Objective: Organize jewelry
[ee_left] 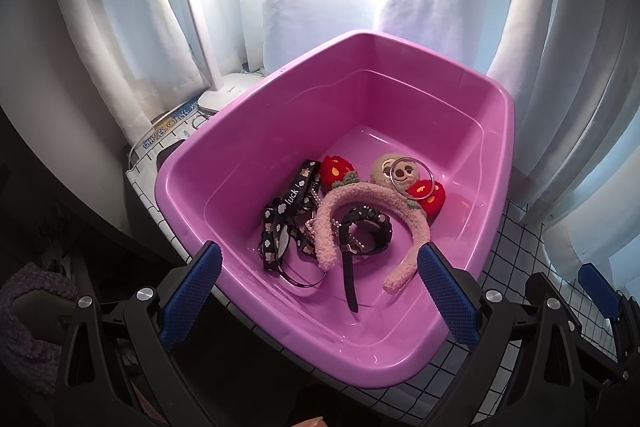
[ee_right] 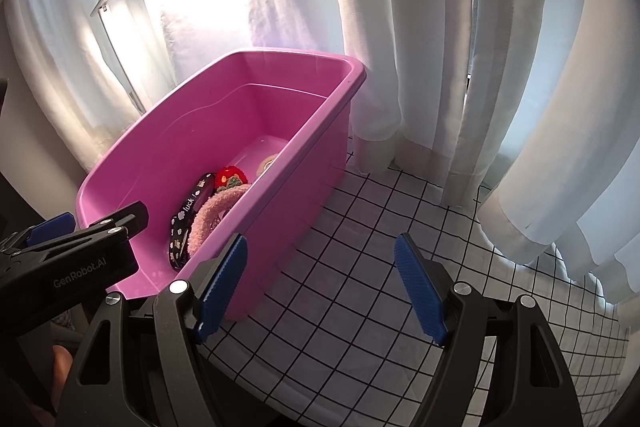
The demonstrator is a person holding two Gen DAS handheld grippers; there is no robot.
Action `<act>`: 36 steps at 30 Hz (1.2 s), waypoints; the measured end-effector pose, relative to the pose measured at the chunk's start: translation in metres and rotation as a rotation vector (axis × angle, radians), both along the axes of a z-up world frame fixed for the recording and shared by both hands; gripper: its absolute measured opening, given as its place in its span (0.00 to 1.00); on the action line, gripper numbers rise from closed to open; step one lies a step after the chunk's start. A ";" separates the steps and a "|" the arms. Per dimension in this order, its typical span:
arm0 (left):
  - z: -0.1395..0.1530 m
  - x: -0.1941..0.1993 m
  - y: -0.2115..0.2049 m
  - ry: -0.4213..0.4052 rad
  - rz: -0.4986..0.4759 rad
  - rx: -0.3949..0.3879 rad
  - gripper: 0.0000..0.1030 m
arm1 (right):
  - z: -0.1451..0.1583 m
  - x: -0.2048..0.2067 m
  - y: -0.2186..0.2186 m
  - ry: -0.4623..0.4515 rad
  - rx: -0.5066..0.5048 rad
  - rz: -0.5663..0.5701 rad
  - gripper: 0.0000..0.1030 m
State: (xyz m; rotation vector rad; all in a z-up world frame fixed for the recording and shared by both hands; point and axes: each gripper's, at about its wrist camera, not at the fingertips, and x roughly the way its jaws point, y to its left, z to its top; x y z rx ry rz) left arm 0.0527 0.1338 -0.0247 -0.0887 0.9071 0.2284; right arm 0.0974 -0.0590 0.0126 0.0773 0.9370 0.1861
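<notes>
A pink plastic tub [ee_left: 496, 131] sits on the grid-patterned bench [ee_right: 360, 267]. On its floor the fluffy pink headband [ee_left: 360, 199] arches away from the camera, both ends pointing back toward it, over a black watch [ee_left: 366, 227]; a black lanyard [ee_left: 286, 211] lies left of that. The left tongs [ee_left: 320, 291] hover wide open above the tub's near rim, holding nothing. The right tongs [ee_right: 320, 287] gape empty beside the tub's right wall.
</notes>
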 end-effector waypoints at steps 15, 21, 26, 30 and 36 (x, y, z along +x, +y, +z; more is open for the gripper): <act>-0.002 0.003 0.000 0.001 -0.003 -0.001 0.94 | -0.003 0.003 0.000 0.003 0.004 -0.004 0.70; -0.003 0.005 -0.001 0.004 -0.003 0.000 0.94 | -0.003 0.003 0.000 0.004 0.004 -0.005 0.70; -0.004 0.005 -0.002 0.004 -0.003 0.001 0.94 | -0.003 0.004 0.000 0.005 0.005 -0.006 0.70; -0.005 0.006 -0.002 0.005 -0.004 0.002 0.94 | -0.004 0.004 0.000 0.008 0.005 -0.007 0.70; -0.005 0.005 -0.003 0.005 -0.002 -0.001 0.94 | -0.004 0.004 0.000 0.011 0.005 -0.009 0.70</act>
